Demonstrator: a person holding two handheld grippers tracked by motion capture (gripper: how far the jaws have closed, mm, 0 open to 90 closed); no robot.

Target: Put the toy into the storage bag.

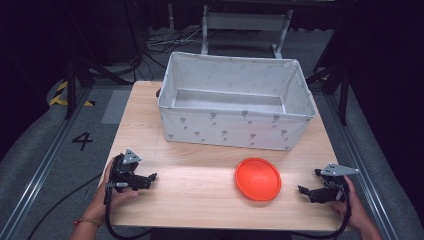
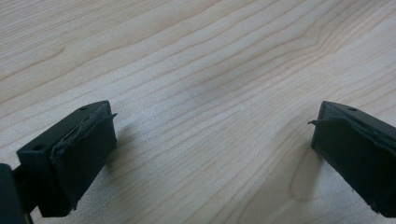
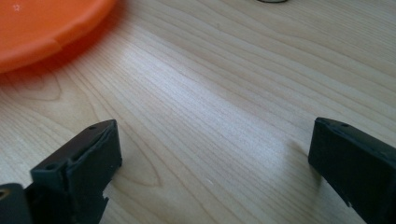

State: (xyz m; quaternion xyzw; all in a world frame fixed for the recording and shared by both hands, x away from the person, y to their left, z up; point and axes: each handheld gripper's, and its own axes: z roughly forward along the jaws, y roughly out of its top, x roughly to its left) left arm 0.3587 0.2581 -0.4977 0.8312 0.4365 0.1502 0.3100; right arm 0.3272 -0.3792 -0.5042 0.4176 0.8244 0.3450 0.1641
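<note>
A: Table (image 1: pixel 200 197) edges, high view. Near edge runs along the bottom, and both hands sit just inside it. The left gripper (image 1: pixel 154 176) is at about 8 o'clock from table centre, close to the left edge; the right gripper (image 1: pixel 301 189) is at about 4 o'clock, close to the right edge.

B: Open room?

A: A bare strip of wood runs between the two grippers, broken by the orange plate (image 1: pixel 258 178). The white fabric bin (image 1: pixel 235 131) takes the far half, at 12 o'clock, its front wall well apart from the plate.

B: Plate position?

A: Right of centre, at about 5 o'clock, lying flat on the wood. It is near the right gripper, at 9 o'clock from it, not touching. In the right gripper view its rim (image 3: pixel 42 28) shows at the upper left, beyond the jaws.

B: Long axis?

A: The plate is round, so no long axis or heading to log.

B: Claws?

A: Left gripper (image 2: pixel 212 130) wide, bare wood between the jaws. Right gripper (image 3: pixel 212 144) wide too, holding nothing. Both point inward across the table, toward each other.
</note>
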